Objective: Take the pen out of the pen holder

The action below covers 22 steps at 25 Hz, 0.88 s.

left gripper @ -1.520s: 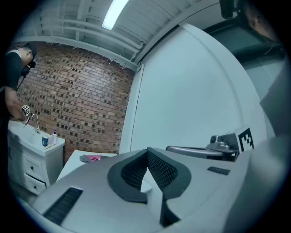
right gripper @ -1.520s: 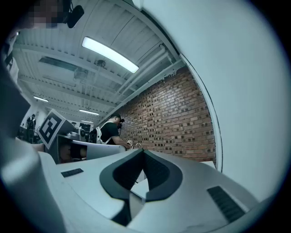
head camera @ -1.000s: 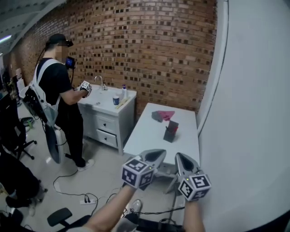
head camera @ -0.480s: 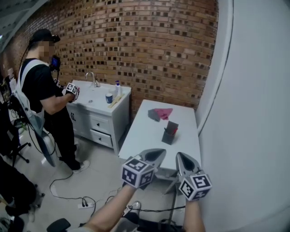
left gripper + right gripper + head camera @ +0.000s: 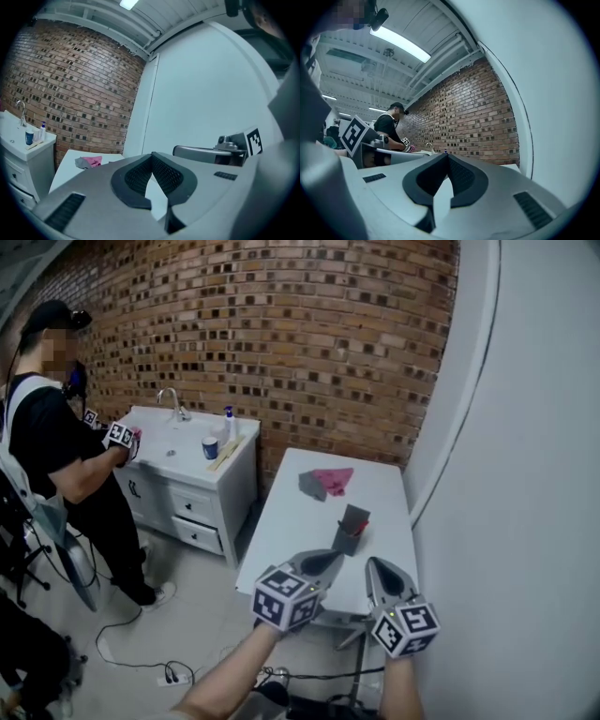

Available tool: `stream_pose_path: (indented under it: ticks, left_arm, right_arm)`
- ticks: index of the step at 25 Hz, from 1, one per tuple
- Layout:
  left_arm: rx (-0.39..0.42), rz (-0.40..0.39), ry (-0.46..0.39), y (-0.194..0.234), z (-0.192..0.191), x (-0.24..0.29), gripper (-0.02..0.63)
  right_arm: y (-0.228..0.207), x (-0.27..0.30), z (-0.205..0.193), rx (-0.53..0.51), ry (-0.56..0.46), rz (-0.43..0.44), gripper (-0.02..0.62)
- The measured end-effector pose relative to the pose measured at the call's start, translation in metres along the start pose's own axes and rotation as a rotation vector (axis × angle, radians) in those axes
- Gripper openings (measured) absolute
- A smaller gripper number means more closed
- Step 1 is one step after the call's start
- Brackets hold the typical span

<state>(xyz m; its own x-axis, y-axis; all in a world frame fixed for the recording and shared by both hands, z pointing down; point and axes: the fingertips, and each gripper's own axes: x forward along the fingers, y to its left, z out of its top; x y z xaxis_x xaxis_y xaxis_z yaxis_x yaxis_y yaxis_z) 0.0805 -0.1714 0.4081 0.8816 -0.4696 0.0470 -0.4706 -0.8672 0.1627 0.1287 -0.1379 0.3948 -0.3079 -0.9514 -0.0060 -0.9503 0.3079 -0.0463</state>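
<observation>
Grippers, grey left gripper [image 5: 324,561] and grey right gripper [image 5: 379,570], were clenched empty near the white table [image 5: 298,521]; the red pen [image 5: 362,516] stood inside the dark grey square pen holder [image 5: 350,532] there.

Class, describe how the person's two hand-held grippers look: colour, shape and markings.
Both the left hand-held gripper and the right hand-held gripper have smooth grey tapering shells. Each carries a white cube with black square markers. The inner pads are black and mesh-textured. No sleeves show.
</observation>
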Motion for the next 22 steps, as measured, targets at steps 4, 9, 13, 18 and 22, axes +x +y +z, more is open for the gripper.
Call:
stream_pose_path:
  ticks: [4,9,13,18,22]
  left_arm:
    - [-0.002,-0.024,0.013,0.023,0.01,0.02,0.003]
    - [-0.007,-0.053,0.024,0.05,0.018,0.036,0.003]
    - [-0.019,-0.071,0.035,0.069,0.017,0.045,0.003]
    - [-0.033,-0.089,0.038,0.078,0.014,0.06,0.003]
    - [-0.029,-0.092,0.047,0.08,0.015,0.071,0.003]
  right_arm:
    - [-0.014,0.028,0.005,0.007,0.017,-0.03,0.0]
    - [-0.026,0.057,0.01,0.01,0.033,-0.063,0.0]
    - [-0.033,0.075,0.009,0.01,0.041,-0.089,0.0]
    - [-0.039,0.087,0.011,-0.002,0.047,-0.091,0.0]
    - [-0.05,0.091,0.009,-0.001,0.048,-0.088,0.0]
